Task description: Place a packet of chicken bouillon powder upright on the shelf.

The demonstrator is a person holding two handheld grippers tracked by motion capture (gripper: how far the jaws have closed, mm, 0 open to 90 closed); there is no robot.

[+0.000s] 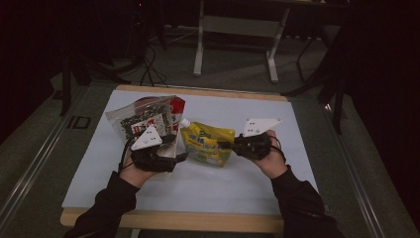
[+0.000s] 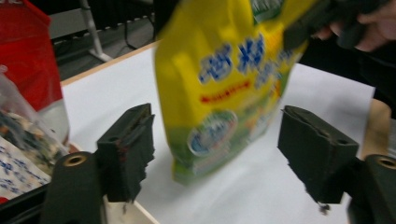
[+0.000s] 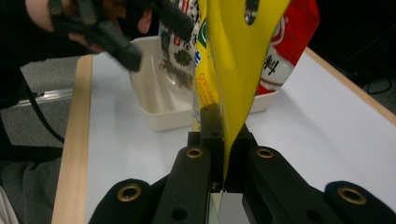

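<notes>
- Pouch (image 1: 208, 144), mid-desk: edge clamped in right gripper (image 3: 223, 140).
- Left gripper (image 2: 215, 154): jaws apart, flanking pouch, not pressing.
- Risk: thin edge grip; pouch may slip.

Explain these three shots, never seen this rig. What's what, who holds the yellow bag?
A person at a white table holds a handheld two-jaw gripper in each hand. The high view looks down from above; each of the other two looks along one gripper's own black jaws. The right gripper is clamped on the edge of a yellow spouted pouch, lifting it. The left gripper has its jaws apart on either side of the pouch, not pressing it. Behind stands a cream tray holding a red packet and a clear bag of dark snacks.
</notes>
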